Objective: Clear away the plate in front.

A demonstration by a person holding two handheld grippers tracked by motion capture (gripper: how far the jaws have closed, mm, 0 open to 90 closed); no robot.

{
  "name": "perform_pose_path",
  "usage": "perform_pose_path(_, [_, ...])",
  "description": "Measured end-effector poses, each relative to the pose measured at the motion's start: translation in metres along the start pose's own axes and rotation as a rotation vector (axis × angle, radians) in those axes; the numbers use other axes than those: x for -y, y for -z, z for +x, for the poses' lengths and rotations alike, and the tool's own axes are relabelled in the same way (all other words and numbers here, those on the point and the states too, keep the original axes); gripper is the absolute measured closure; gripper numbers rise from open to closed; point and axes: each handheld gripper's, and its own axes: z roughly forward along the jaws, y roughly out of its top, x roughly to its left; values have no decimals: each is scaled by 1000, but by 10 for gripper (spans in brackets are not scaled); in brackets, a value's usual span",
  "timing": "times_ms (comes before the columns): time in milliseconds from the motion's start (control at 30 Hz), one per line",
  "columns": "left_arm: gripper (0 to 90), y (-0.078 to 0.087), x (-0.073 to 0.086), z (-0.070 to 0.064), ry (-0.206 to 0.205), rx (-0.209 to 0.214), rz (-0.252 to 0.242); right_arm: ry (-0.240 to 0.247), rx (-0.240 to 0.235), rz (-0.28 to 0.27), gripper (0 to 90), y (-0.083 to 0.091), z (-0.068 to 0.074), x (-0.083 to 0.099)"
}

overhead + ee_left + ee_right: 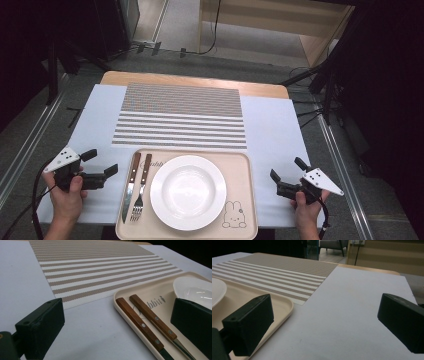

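Note:
A cream tray [244, 165] lies at the table's near edge, holding a white plate [188, 191], a wooden-handled knife [130, 182] and a wooden-handled fork [141, 186] side by side at its left. My left gripper [102, 162] hovers open just left of the tray, its jaws wide apart with nothing between them. In the left gripper view the knife handle [138, 323] and fork handle [152, 316] lie ahead on the tray [120, 306]. My right gripper [286, 169] stands open to the right of the tray [284, 307], above bare table.
A beige striped placemat [180, 116] lies beyond the tray on the pale blue table cover [272, 125]. A rabbit drawing [234, 214] marks the tray's near right corner. Dark stands and cables surround the table on the floor.

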Motion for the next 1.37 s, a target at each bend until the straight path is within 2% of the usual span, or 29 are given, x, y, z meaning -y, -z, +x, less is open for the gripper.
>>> perform_pose_path(300, [0,12,3,9,-2,-37,-5,1,1,-1,0,0,0,0])
perform_pose_path(467, [0,17,6,14,3,-41,-9,2,1,-1,0,0,0,0])
perform_pose_path(600, [0,15,8,15,16,-31,-11,2,0,0,0,-1,0,0])
perform_pose_path(800, [0,12,10,13,-6,-31,-15,10,-6,0,0,-1,0,0])
perform_pose_path(967, [0,14,10,14,9,-34,-38,5,-10,-1,0,-1,0,0])
perform_pose_path(1367, [0,13,11,13,9,-35,-30,3,-8,-1,0,-1,0,0])
